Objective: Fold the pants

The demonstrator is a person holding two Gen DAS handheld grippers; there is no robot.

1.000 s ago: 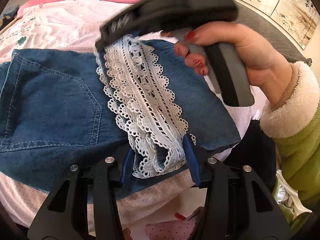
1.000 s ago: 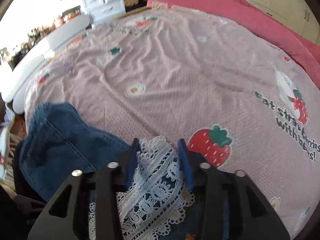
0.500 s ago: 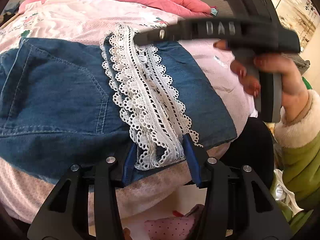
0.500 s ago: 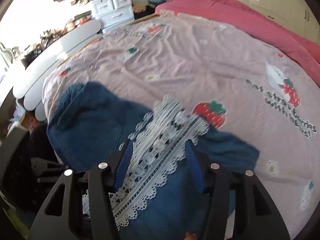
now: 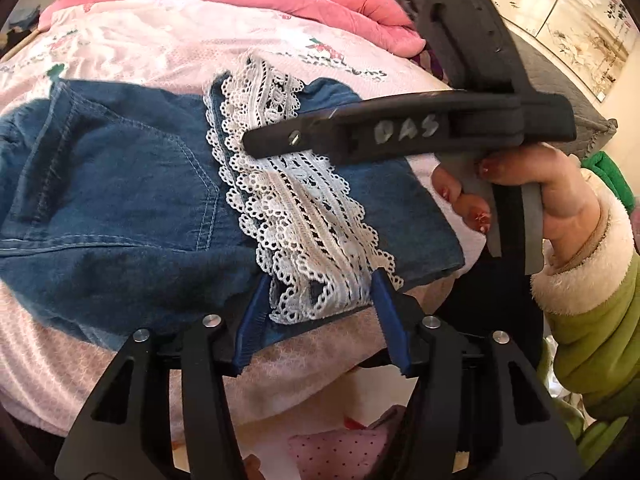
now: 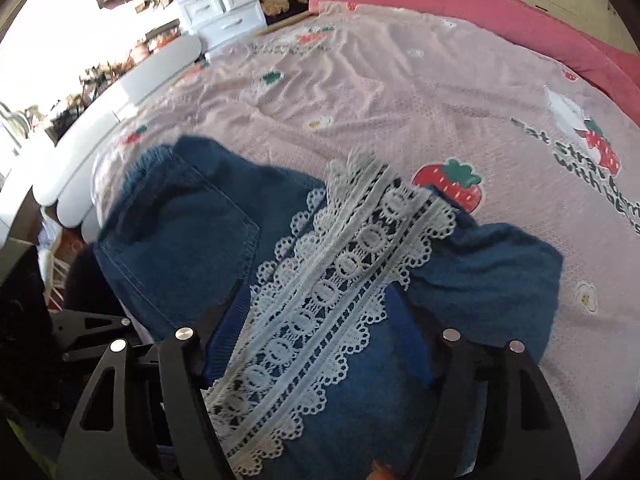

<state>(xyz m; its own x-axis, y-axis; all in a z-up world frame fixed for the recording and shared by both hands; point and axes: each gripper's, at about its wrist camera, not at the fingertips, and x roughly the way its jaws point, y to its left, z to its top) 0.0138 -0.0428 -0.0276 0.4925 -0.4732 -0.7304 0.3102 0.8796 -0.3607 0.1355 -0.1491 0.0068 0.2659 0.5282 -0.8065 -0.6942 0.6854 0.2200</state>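
Denim pants (image 5: 120, 200) folded on the bed (image 5: 160, 44).
Our left gripper (image 5: 320, 316) straddles the near lace hem (image 5: 304, 240), spread; right gripper (image 6: 320, 344) spread above. Soft, floppy; we'd pinch denim edges, since lace snags.

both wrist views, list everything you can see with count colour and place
denim pants: one, blue, folded on the bed's near edge
lace trim: one band, white, across the pants
bedsheet: one, pale pink, strawberry print, under the pants
quilt: one, deep pink, far side of bed
drawer unit: one, white, beyond the bed
left tool: black, blue pads, open around the lace end
right tool: black, open above the lace
right hand: red nails, green sleeve
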